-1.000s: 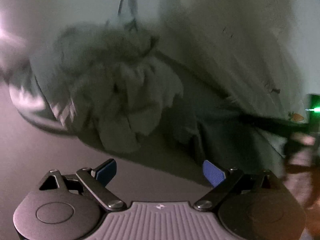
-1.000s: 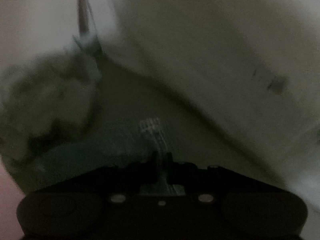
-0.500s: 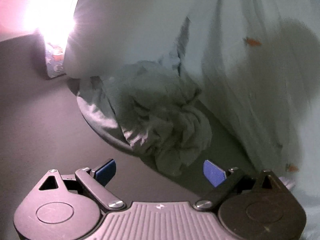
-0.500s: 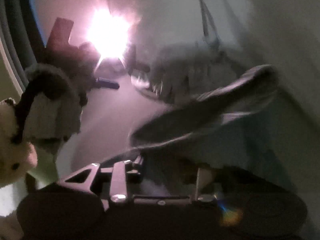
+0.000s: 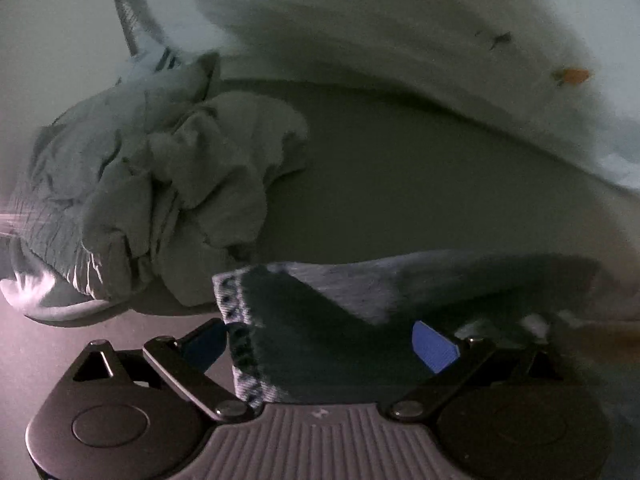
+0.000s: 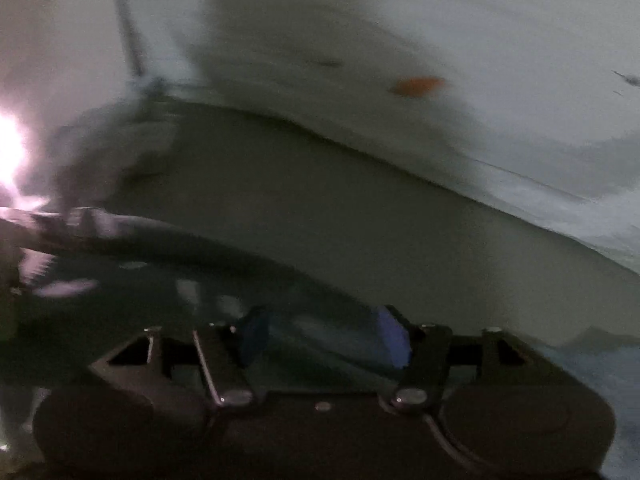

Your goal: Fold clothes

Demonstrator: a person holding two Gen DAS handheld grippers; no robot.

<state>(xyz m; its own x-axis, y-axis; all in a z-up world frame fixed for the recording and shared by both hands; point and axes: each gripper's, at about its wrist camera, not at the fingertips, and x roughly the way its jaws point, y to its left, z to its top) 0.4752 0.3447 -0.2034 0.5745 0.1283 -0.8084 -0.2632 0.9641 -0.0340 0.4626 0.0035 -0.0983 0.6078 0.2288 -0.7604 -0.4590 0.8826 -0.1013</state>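
A: Left wrist view: the left gripper (image 5: 320,344) has its jaws spread wide, and a dark blue-grey knit garment (image 5: 340,320), not there a second ago, lies loose between them. The crumpled pale grey clothes heap (image 5: 160,200) sits ahead-left, bare dark mattress (image 5: 400,180) ahead.

B: Right wrist view, blurred: the right gripper (image 6: 324,340), clamped a second ago, has just been opening over that dark cloth (image 6: 160,280). Clear surface ahead, white spotted sheet (image 6: 440,40) beyond.

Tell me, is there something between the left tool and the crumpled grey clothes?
Yes. A dark garment with a stitched hem lies across the open left tool, between its fingers, in front of the crumpled grey clothes further away to the left.
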